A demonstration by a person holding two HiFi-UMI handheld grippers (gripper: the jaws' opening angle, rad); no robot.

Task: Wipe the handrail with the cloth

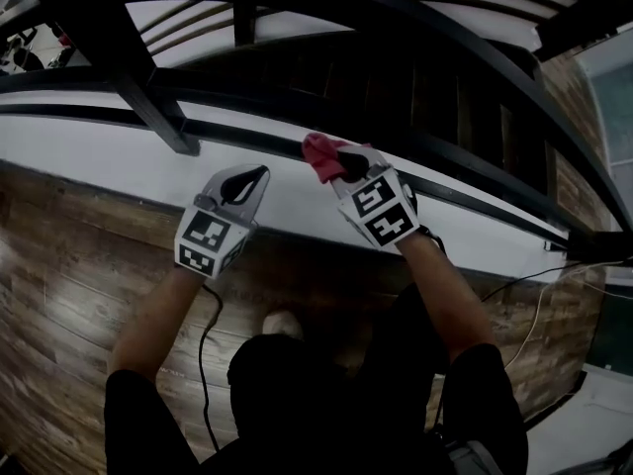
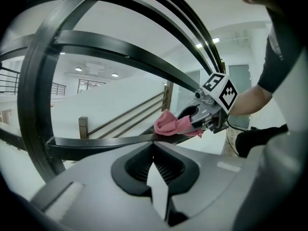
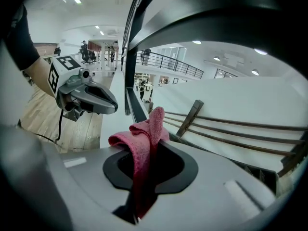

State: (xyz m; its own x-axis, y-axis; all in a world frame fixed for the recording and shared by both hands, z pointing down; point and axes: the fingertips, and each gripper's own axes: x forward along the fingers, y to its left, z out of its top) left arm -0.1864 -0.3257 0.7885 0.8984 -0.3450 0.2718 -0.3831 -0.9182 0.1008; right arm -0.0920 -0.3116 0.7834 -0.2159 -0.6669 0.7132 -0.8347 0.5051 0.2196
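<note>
While the right tool (image 1: pixel 339 163) pinches the cloth (image 1: pixel 321 153) on the rail (image 1: pixel 247 139) and the left tool (image 1: pixel 245 182) hangs pressed together, empty, wiping well likely needs firm, steady strokes along it.

The head camera sits above the person and looks steeply down, taking in the left gripper (image 1: pixel 247 178), the right gripper (image 1: pixel 341 161), the black handrail (image 1: pixel 247 137) and the wooden floor (image 1: pixel 79 260) from farther back. Each gripper camera rides just behind its own jaws, very close to them. The left one faces right along the handrail, the right one faces left, so each shows the other gripper. All three share the handrail and the pink cloth (image 3: pixel 144 138).
</note>
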